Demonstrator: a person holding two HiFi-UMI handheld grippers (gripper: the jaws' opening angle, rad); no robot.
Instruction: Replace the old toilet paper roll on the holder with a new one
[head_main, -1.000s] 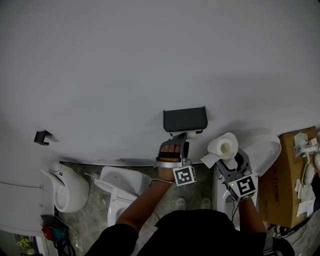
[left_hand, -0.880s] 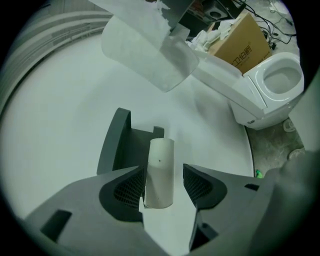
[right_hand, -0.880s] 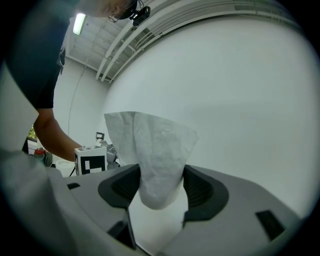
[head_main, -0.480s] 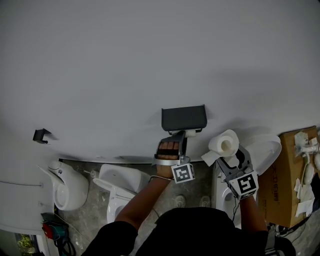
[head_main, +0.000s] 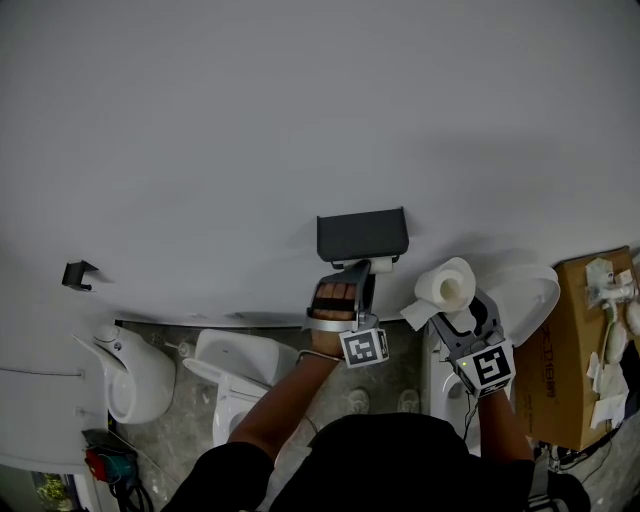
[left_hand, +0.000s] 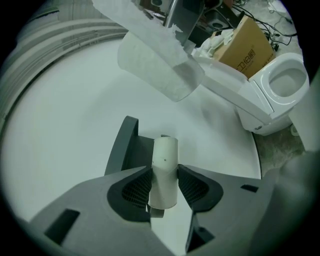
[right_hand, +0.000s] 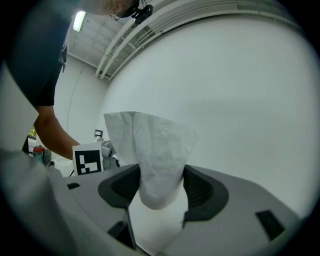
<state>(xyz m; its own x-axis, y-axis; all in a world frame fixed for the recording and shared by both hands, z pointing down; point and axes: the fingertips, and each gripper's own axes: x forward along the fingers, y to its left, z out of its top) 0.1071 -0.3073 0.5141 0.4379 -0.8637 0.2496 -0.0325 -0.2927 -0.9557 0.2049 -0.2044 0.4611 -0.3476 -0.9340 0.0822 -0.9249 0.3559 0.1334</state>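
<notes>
**Left tool.** In the left gripper view, the left tool (left_hand: 164, 174) has its jaws closed on an empty cardboard core (left_hand: 165, 152). Both ribbed pads (left_hand: 137, 187) press against the sides of the tube. The core stands upright in the frame, with its far end against the dark grey holder (left_hand: 125, 147) fixed to the white wall. In the head view, the left tool (head_main: 366, 274) sits at centre frame. The core (head_main: 383, 266) is just below the holder's flat shelf (head_main: 362, 235). Whether the core is seated on the holder's bar cannot be told.

**Right tool.** In the right gripper view, the right tool (right_hand: 159, 182) is clamped on a new toilet paper roll (right_hand: 150, 145), with a pad on each side of the paper. A loose crumpled sheet hangs in front of the roll. In the head view, the right tool (head_main: 455, 312) holds the roll (head_main: 447, 285) right of centre. The roll is beside the holder and not touching it.

**Surroundings.** A white toilet (head_main: 525, 300) stands at right of frame, with a cardboard box (head_main: 575, 350) beside it. Another toilet (head_main: 240, 375) stands at lower left.
</notes>
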